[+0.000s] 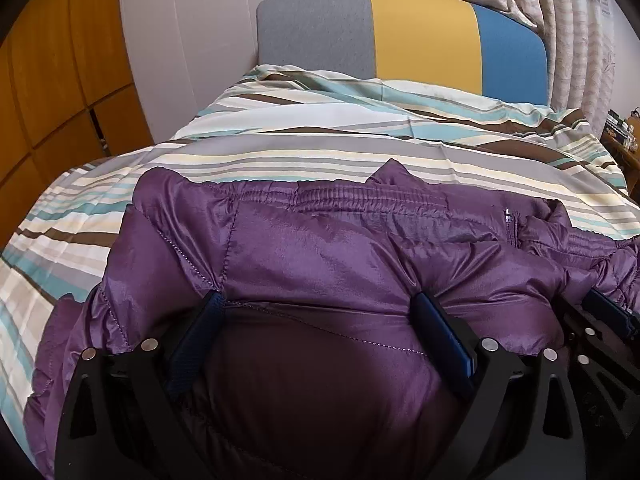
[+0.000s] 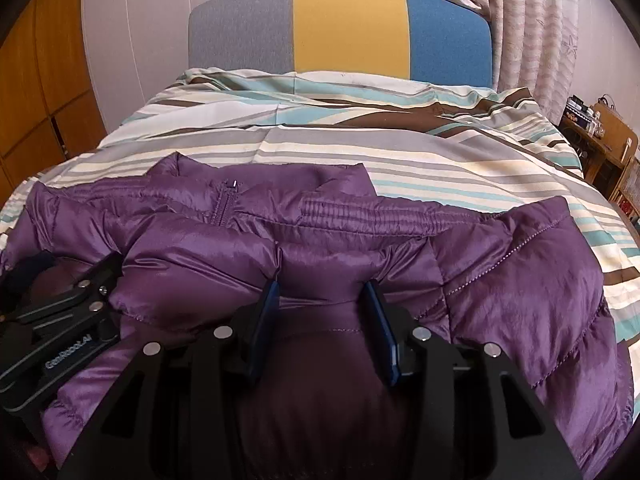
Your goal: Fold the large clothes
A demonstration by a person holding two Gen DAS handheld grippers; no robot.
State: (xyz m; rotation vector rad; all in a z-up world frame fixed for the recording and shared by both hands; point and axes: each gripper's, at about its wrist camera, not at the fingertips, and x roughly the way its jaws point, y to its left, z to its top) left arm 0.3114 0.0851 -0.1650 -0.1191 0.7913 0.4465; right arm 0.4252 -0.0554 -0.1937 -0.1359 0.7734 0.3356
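Note:
A shiny purple puffer jacket (image 1: 320, 240) lies folded on the striped bed cover, its elastic hem and collar edge toward the headboard; it also shows in the right wrist view (image 2: 320, 236), zipper at left. My left gripper (image 1: 320, 304) has its jaws wide apart with a thick fold of the jacket bulging between them. My right gripper (image 2: 322, 288) has its jaws partly closed around a puffed fold of the jacket. The right gripper also shows at the right edge of the left wrist view (image 1: 600, 320); the left gripper also shows at the left edge of the right wrist view (image 2: 60, 320).
The bed cover (image 1: 320, 148) has grey, cream, teal and brown stripes. A grey, yellow and blue headboard (image 1: 400, 36) stands at the far end. Wooden wardrobe doors (image 1: 52, 80) are at left, curtains (image 2: 540, 40) and a cluttered wooden shelf (image 2: 600, 140) at right.

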